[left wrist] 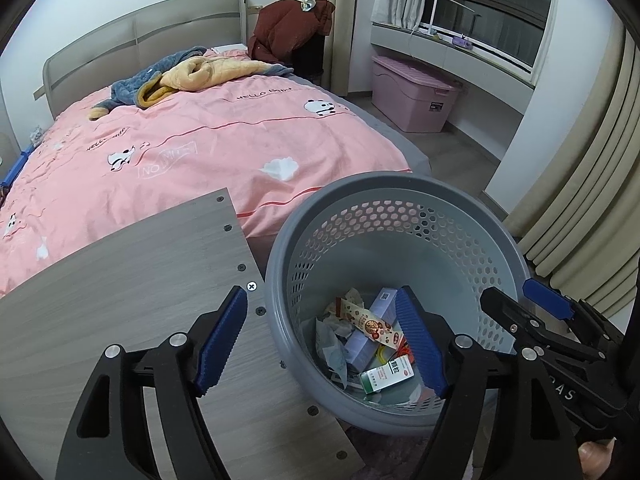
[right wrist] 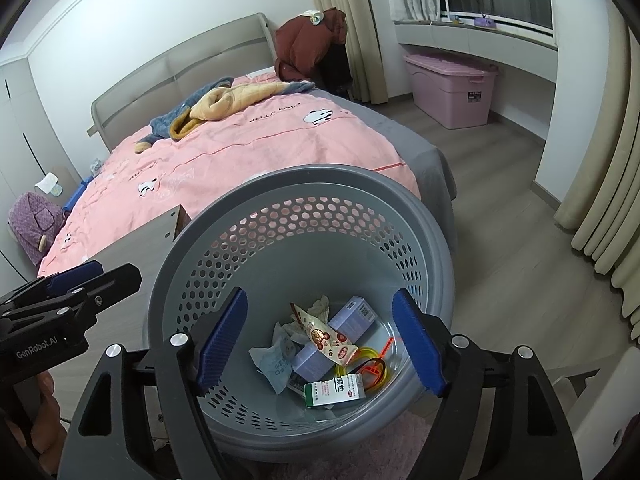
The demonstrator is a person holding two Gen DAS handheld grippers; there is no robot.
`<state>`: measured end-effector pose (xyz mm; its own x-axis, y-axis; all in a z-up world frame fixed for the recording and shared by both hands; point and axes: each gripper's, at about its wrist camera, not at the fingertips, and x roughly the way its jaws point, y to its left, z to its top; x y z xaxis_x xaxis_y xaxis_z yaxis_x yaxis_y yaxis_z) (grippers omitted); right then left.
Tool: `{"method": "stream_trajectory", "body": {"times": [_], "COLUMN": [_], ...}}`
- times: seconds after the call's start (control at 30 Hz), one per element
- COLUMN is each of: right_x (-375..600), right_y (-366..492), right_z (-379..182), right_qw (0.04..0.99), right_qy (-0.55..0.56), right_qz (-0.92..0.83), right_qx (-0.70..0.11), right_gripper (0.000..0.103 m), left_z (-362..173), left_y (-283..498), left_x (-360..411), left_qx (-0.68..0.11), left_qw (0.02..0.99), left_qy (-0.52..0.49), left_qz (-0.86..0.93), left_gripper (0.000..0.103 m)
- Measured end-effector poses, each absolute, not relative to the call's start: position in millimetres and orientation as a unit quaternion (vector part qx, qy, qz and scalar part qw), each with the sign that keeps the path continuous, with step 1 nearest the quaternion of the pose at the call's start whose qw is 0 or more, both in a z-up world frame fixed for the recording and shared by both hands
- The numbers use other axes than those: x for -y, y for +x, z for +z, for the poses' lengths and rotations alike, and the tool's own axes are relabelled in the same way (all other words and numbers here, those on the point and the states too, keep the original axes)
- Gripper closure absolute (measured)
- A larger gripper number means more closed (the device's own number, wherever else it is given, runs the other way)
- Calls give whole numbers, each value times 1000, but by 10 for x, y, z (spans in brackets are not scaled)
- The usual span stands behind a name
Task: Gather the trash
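Beside the bed (left wrist: 208, 148), a grey perforated basket (left wrist: 400, 192) sits next to a grey wood-grain tabletop (left wrist: 120, 300), its rim near the table's edge. Trash lies at the bottom: a green-and-white medicine box (right wrist: 334, 390), a printed snack wrapper (right wrist: 324, 336), pale lavender boxes (right wrist: 352, 314), crumpled paper (right wrist: 276, 360), a yellow ring with red plastic bits (right wrist: 370, 362). Left gripper (left wrist: 320, 340) hovers over the table edge and basket rim, jaws spread wide, nothing between the blue pads (left wrist: 222, 342). Right gripper (right wrist: 320, 342) hangs over the basket mouth, jaws also spread, holding nothing. Each gripper shows at the edge of the other's view, close together. Pink quilt on the bed with a blue-yellow garment (left wrist: 188, 76) bunched near the headboard. Pink storage bin (left wrist: 412, 96) stands under the window ledge, well apart from the basket. Beige curtain (left wrist: 592, 200) on the right.
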<state>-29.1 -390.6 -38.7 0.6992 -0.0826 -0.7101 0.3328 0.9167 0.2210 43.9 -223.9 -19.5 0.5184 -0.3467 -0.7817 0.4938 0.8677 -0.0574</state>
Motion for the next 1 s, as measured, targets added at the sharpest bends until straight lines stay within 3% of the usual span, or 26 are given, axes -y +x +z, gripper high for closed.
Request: {"method": "stream_trajectory", "body": {"times": [1.0], "right_x": [3913], "right_y": [-300], "right_z": [-360], "right_qw": [907], "right_qy": [174], "right_qz": [-119], "right_qx": [-365], "right_gripper": [19], "left_z": [-169], "left_y": [448], "left_x": [2154], "left_qx": [-423], "left_qw": [874], "left_qy": [90], "left_qz": [-222], "left_gripper": [23]}}
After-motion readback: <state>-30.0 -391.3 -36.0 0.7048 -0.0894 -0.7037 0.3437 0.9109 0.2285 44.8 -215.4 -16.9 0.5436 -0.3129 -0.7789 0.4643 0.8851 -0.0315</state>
